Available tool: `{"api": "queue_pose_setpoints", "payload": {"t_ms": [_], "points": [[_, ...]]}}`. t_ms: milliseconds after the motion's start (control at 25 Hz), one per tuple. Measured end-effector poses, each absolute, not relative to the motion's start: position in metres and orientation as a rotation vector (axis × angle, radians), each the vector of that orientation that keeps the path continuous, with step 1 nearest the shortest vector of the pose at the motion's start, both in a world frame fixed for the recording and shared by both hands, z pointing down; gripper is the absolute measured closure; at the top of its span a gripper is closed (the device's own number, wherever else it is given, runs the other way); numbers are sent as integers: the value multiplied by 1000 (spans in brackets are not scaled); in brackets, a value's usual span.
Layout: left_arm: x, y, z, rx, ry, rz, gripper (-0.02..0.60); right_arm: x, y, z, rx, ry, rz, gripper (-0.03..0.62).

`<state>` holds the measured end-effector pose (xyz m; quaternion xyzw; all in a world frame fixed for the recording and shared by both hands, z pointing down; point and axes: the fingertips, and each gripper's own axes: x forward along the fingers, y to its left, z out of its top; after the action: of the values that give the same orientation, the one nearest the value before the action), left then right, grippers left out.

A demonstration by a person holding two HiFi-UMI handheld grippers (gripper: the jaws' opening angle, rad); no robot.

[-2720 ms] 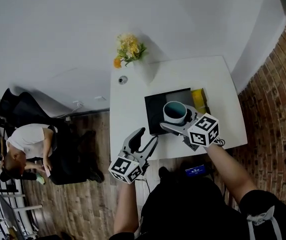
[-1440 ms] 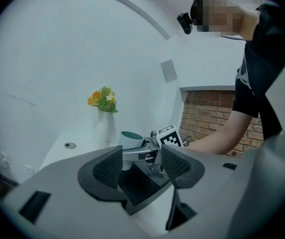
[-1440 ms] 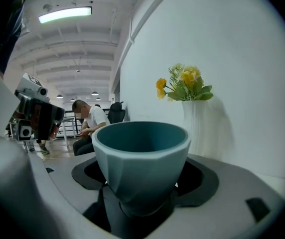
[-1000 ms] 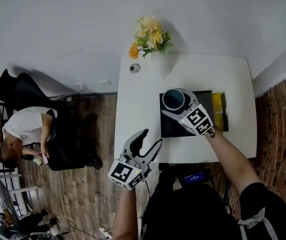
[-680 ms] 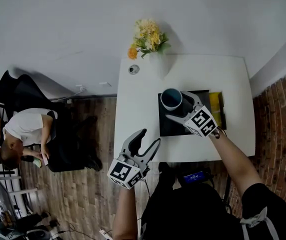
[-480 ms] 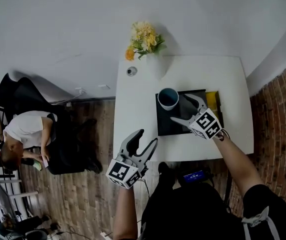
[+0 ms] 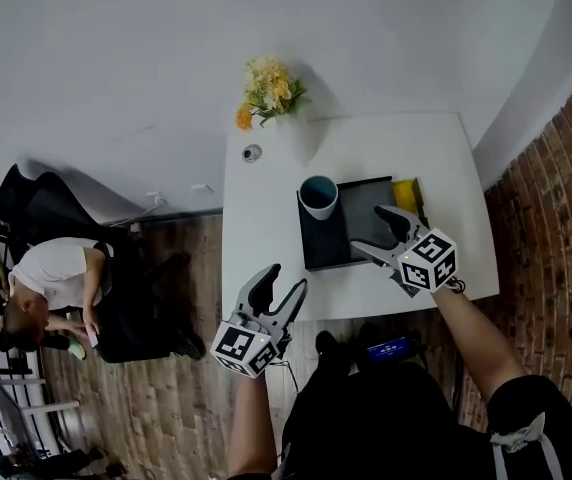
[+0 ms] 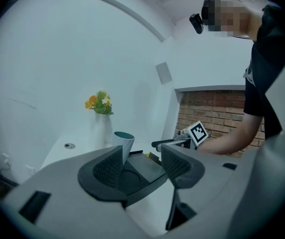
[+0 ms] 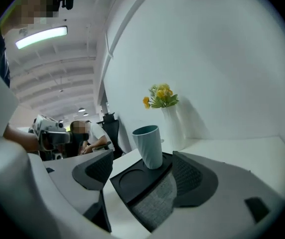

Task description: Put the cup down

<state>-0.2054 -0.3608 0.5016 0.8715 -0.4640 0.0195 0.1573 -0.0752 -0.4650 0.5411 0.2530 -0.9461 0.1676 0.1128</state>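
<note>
Jaws gape empty on left gripper (image 7: pixel 282 280) and just-narrowing right gripper (image 7: pixel 368 230), near ribbed cup (image 7: pixel 318 196).

**A:** Wide open lane on the left. The white tabletop (image 7: pixel 261 238) is bare from its near edge up to that small round grey disc (image 7: pixel 252 153).

**B:** The back edge is crowded, though: a white vase (image 7: pixel 301 140) of yellow and orange flowers (image 7: pixel 266 90), close to the white wall.

**A:** And the pale teal cup (image 7: pixel 318 196) stands upright in the far left corner of the black rectangular tray (image 7: pixel 351 238), blocking that corner.

**B:** The rest of the tray's free, bar the right gripper (image 7: pixel 369 230) hanging over its near right part. Its jaws are wide, have just eased in a touch, and have nothing between them.

**A:** A flat yellow thing (image 7: pixel 406 196) hems the tray's right side, and there's a red brick wall (image 7: pixel 556 198) beyond the table.
</note>
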Motion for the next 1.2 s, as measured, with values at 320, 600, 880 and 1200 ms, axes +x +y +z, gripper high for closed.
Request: {"api": "queue_pose_setpoints", "payload": {"t_ms": [320,600,880,1200], "points": [[-182,-351,498,2535,-1266,34,334,-79,-419,508,748,-2842,605,489],[-169,-353,483,2587,-1228,-28,396,-79,-404,484,760,-2895,707,574],[-162,-353,472,2627,-1216,-69,574,-78,-405,471,755,-2918,681,580],[-156,-353,475,2631,-1188,-47,574,-83,-401,473,740,-2905,635,580]]}}
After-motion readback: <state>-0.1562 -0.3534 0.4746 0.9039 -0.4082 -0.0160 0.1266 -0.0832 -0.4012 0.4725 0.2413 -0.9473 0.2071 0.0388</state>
